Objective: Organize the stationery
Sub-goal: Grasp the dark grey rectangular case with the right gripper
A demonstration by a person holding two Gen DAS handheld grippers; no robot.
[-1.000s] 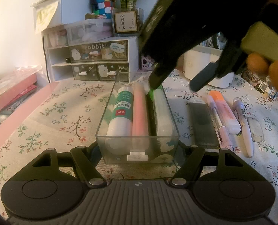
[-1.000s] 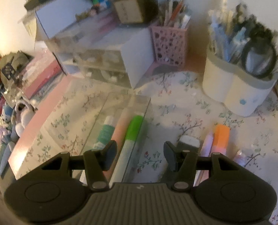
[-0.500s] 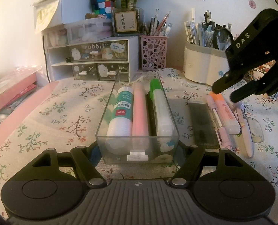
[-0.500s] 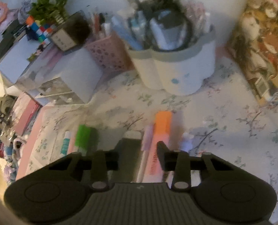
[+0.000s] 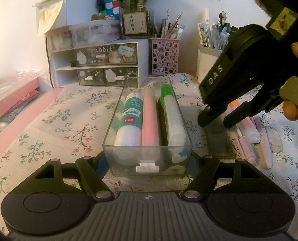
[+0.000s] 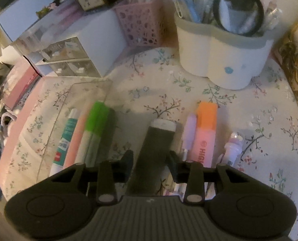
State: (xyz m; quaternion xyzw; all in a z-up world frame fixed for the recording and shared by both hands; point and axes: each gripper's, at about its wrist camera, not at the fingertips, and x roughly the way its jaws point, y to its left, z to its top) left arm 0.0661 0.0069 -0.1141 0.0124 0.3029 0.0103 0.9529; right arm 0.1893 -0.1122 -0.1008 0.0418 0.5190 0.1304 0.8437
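Left view: the left gripper [image 5: 147,166] stays clamped on the clear tray [image 5: 116,140]; the right gripper [image 5: 217,120] has come down over the dark eraser [image 5: 219,140].

Right view: its jaws, just reopening slightly, now straddle the eraser [image 6: 155,150] without touching it, beside the orange highlighter [image 6: 205,132].

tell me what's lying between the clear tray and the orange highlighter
A dark flat eraser with a white end, then a thin lilac pen beside the highlighter. The right wrist view shows it best, right of the tray.
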